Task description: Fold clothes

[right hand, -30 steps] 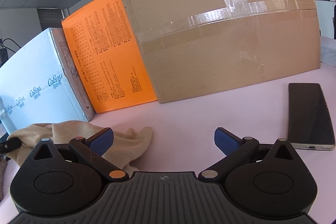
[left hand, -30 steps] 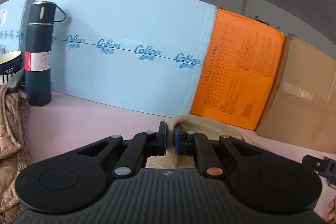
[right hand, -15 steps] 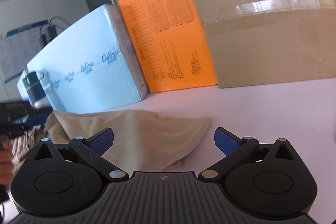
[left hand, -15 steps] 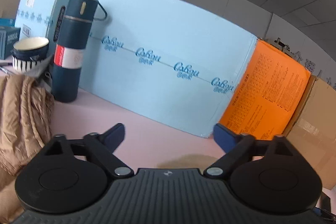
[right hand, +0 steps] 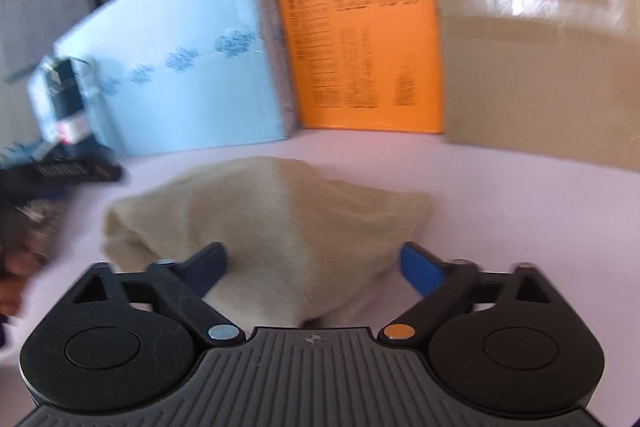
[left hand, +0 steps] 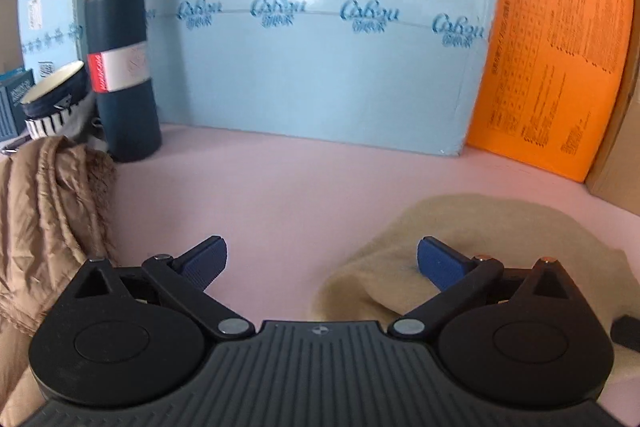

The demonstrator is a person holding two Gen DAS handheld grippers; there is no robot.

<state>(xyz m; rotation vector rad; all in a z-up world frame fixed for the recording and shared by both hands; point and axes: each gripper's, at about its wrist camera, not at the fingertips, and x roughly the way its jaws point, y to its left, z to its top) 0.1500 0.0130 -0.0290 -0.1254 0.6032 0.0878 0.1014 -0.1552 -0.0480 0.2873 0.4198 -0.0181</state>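
Beige garment [right hand: 272,227] lies bunched on the pink table [left hand: 288,187], a soft mound with several layers heaped at the middle, in front of the blue box [left hand: 320,27] and the orange box [right hand: 360,27]; the fold looks rough, not squared off. Right gripper [right hand: 312,263] sits low over the near edge of the cloth, jaws have just been closing, cloth lying between them; the pads do not appear to press on it yet, so not a grip. Left gripper [left hand: 320,259] is released, jaws wide, mostly over bare table, its right pad over the garment's left edge, nothing held. Risks, as I judge them: the right jaws may close on the whole heap rather than one layer, so a lift would drag the mound instead of turning an edge over. The view is motion-blurred, so fast travel may carry the pinch off the edge, or catch only loose fuzz that slips out. With the left gripper holding nothing, nothing pins the cloth; a pull from the right could slide the whole garment across the smooth table. To the left stands a tall dark flask [left hand: 120,59], upright, near a cup [left hand: 56,99] and a brown quilted jacket [left hand: 48,227]; a wide sweep by the left gripper could tip the flask or snag the jacket.
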